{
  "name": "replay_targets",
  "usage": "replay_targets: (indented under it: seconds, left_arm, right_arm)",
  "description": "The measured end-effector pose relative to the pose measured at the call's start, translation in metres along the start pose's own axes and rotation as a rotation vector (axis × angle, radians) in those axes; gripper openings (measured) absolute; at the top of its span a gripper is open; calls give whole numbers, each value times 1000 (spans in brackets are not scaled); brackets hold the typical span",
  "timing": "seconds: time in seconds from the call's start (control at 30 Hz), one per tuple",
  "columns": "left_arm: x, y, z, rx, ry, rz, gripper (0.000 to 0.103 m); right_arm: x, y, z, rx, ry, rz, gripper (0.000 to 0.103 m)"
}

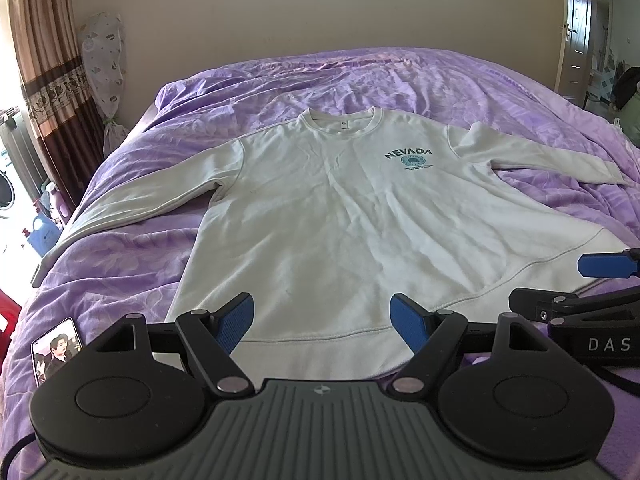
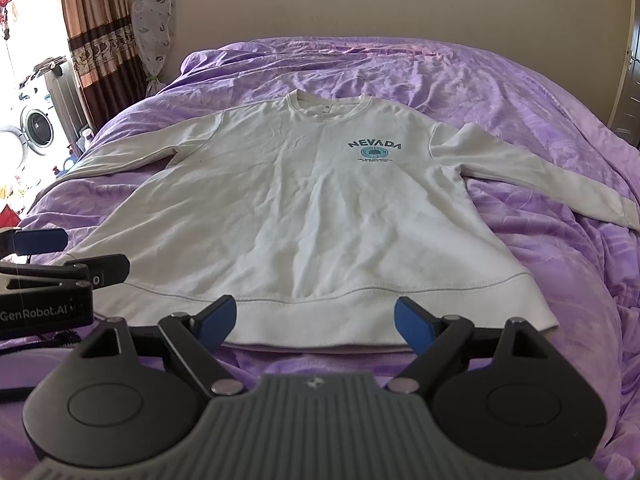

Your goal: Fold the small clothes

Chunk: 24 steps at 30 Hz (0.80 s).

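Left wrist view shows the left gripper spread wide and empty at the near hem, with the right gripper likewise agape just beside it. Beyond both, the white sweatshirt lies flat on the purple bedspread, its long axis running away to the far collar, sleeves flung left and right.

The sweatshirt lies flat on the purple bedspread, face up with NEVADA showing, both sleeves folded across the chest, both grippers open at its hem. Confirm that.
One detail is wrong: the sleeves are not folded across the chest. In the right wrist view the sweatshirt has both sleeves spread outward on the purple bedspread. The rest holds: face up, NEVADA showing, left gripper and right gripper open at the hem.
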<state>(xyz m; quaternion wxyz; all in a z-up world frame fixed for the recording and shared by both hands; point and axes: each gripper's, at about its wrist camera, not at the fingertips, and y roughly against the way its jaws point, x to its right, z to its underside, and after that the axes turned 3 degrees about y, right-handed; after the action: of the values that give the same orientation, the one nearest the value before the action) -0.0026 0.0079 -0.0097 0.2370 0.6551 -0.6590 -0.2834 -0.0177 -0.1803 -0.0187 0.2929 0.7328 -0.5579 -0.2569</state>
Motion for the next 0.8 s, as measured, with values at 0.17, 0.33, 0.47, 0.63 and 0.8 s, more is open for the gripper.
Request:
replay_targets:
  seconds: [0.17,0.33,0.47,0.63,0.8]
  left_arm:
    - [0,0,0,0,0,0,91]
    - [-1,0,0,-1,1,1,91]
    - [-1,-1,0,-6,3,3,91]
    - [-12,-4,-4,-2,29,-8,89]
    - [-36,-4,-27,39,41,-28,84]
  right_arm:
    - [0,0,0,0,0,0,82]
    - [0,0,0,0,1,0,82]
    - [0,0,0,-2,1,-1,82]
    - [1,-7,-4,-32,17,-25,82]
    - [2,-9,-28,1,133,-25,82]
